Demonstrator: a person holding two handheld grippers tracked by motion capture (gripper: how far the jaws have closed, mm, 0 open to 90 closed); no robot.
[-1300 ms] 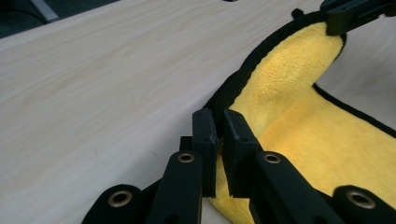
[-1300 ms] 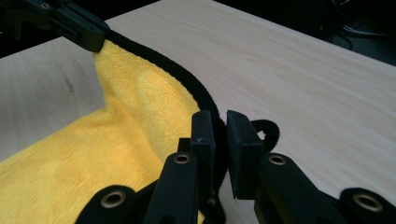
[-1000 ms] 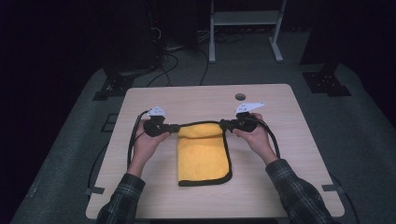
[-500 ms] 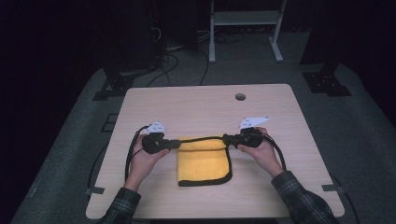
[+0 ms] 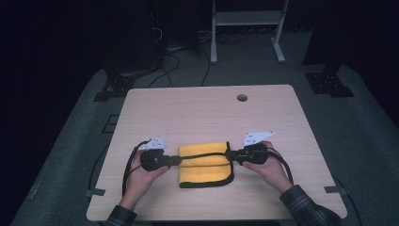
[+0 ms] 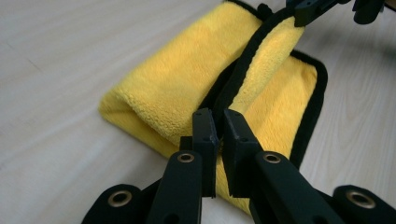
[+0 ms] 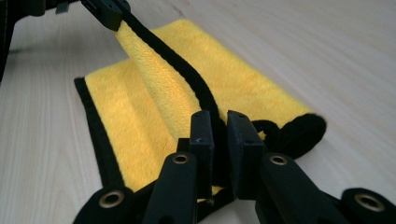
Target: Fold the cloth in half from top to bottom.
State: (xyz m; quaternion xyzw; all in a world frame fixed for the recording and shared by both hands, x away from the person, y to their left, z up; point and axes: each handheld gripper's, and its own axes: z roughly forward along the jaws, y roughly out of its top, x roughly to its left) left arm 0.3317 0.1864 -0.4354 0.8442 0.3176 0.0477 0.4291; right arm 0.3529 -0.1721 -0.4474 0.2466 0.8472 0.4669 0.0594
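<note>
A yellow cloth with a black border point(image 5: 204, 165) lies folded near the table's front edge. Its far edge is lifted and stretched between my two grippers. My left gripper point(image 5: 178, 160) is shut on the left corner of that black-bordered edge point(image 6: 233, 88); the pads pinch it in the left gripper view point(image 6: 219, 122). At the opposite corner my right gripper point(image 5: 231, 155) is shut on the same edge, seen close in the right gripper view point(image 7: 219, 122). The held edge point(image 7: 187, 74) hangs a little above the lower layer of the yellow cloth point(image 7: 135, 121).
The light wooden table point(image 5: 207, 113) has a round cable hole point(image 5: 242, 98) at the back right. Black cables trail from both grippers off the table's front. A white stand point(image 5: 244, 28) and dark equipment sit on the floor beyond the table.
Both grippers have come toward the person with the cloth's far edge held between them, folding it over the lower layer. The visible yellow area is shorter front to back.
</note>
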